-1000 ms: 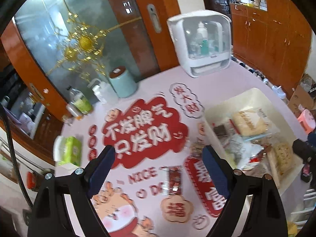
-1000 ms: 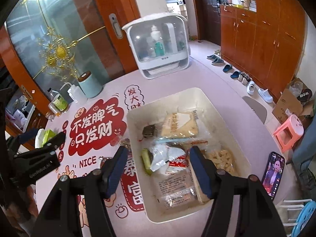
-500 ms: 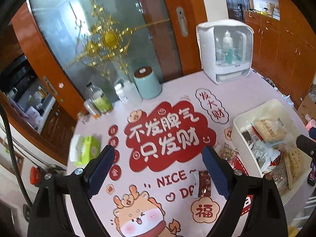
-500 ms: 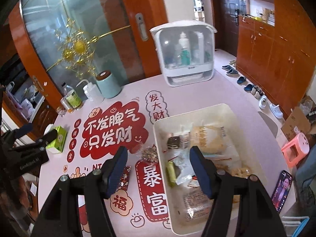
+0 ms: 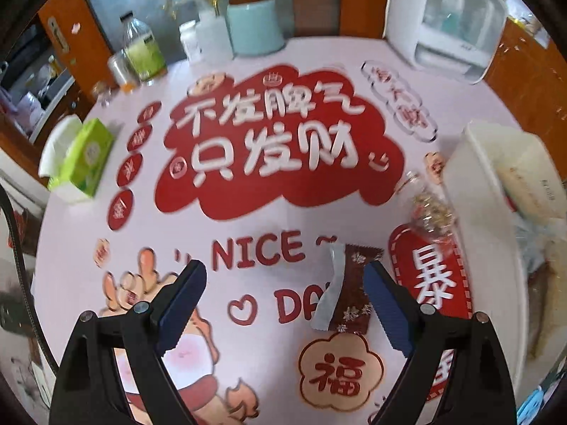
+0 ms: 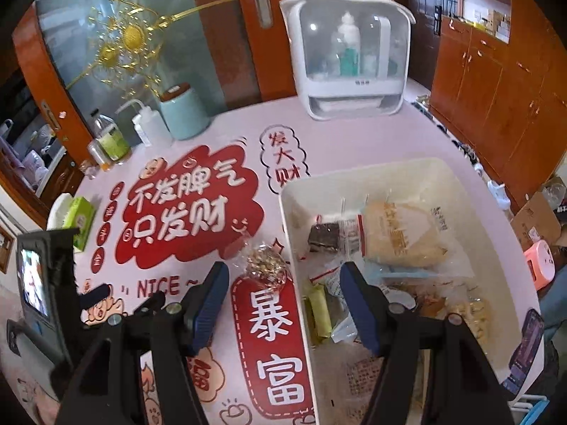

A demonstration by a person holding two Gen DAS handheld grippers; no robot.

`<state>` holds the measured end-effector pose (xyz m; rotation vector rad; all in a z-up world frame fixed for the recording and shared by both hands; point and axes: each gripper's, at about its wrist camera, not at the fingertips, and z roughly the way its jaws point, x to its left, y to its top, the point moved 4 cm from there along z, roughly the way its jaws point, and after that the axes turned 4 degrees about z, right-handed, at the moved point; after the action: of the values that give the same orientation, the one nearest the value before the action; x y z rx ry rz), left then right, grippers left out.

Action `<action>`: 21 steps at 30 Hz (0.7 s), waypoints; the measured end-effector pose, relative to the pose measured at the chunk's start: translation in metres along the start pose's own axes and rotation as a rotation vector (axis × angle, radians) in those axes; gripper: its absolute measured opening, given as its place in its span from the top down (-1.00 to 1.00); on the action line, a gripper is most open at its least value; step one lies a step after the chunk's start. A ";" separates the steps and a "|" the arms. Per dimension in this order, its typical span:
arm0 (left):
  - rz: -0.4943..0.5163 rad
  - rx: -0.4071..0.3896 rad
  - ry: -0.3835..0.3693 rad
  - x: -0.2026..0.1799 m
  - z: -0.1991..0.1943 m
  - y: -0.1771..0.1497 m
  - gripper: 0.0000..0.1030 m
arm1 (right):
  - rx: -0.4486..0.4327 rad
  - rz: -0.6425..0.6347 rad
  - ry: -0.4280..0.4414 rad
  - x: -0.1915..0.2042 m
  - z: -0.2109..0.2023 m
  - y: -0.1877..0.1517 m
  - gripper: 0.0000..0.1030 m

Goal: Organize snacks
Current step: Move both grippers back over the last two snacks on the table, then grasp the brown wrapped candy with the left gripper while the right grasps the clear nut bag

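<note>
well, the left gripper (image 5: 285,285) has its jaws wide apart with nothing pressed between them; its right blue pad (image 5: 384,304) sits just at the edge of a brown wrapper (image 5: 352,290) with small flowers and a silver seam, lying flat on the tabletop (image 5: 283,219) over the last letters of "da". whether the pad touches it, i cannot tell. the right gripper (image 6: 281,299) also has its jaws parted and empty, hanging over the left wall of the white bin (image 6: 290,233), one pad over the tabletop, the other over the bin. a clear bag of nuts (image 6: 265,265) lies on the tabletop just beside that wall. inside the bin lie a pale bread pack (image 6: 400,233), a dark cake (image 6: 324,235), a green stick (image 6: 319,310) and other clear packets. the mat reads "nice ~", big white characters "不发脾气 只发财" on a red cloud, "暴富" on a red label, and "福" on a flower shape. a green tissue box (image 5: 83,159), a mint canister (image 5: 253,24) and a white cabinet (image 6: 349,56) stand far back.
</note>
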<state>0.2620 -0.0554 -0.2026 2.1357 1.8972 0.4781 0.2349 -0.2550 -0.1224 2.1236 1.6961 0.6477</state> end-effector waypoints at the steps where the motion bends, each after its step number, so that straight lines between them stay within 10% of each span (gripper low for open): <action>1: -0.012 0.010 0.002 -0.003 0.010 -0.003 -0.73 | 0.009 0.010 -0.002 -0.002 0.006 -0.001 -0.28; 14: -0.047 0.047 -0.042 -0.027 0.064 -0.015 -0.66 | 0.035 -0.026 -0.015 0.010 0.032 0.003 -0.28; 19: -0.063 0.016 -0.092 -0.005 0.059 -0.016 0.36 | 0.044 -0.083 0.002 0.032 0.044 0.004 -0.28; 21: -0.068 0.013 -0.080 0.006 0.059 -0.017 0.42 | 0.053 -0.102 0.004 0.042 0.051 0.004 -0.28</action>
<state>0.2704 -0.0455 -0.2631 2.0579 1.9268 0.3623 0.2734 -0.2138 -0.1573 2.0561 1.8298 0.5838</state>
